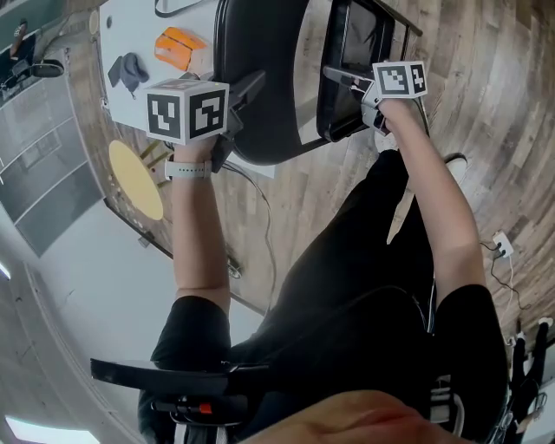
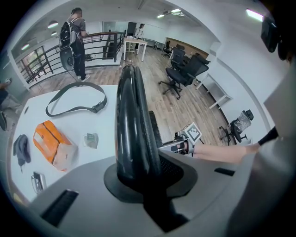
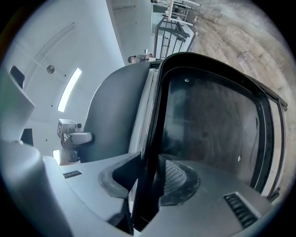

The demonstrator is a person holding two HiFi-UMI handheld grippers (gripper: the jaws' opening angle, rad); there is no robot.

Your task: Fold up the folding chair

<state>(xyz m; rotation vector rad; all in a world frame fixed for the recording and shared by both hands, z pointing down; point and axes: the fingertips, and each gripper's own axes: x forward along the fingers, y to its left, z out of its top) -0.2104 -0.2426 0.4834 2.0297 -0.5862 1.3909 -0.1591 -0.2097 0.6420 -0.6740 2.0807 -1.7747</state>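
The black folding chair stands in front of me on the wood floor. In the head view its rounded black panel [image 1: 264, 52] is on the left and its framed black panel [image 1: 357, 43] on the right. My left gripper [image 1: 250, 94] is shut on the rounded panel's edge [image 2: 132, 120], which fills the gap between the jaws of the left gripper [image 2: 138, 172]. My right gripper [image 1: 336, 76] is shut on the framed panel's rim [image 3: 155, 115], which runs between the jaws of the right gripper [image 3: 148, 185]. Each gripper view shows the other gripper across the chair.
A white table [image 1: 130, 26] behind the chair holds an orange pouch [image 2: 53, 143], a dark strap [image 2: 76, 99] and small items. A yellow round stool [image 1: 136, 178] stands at left. Office chairs [image 2: 185, 69] and a person by a railing [image 2: 74, 41] are farther off. A power strip [image 1: 501, 244] lies on the floor.
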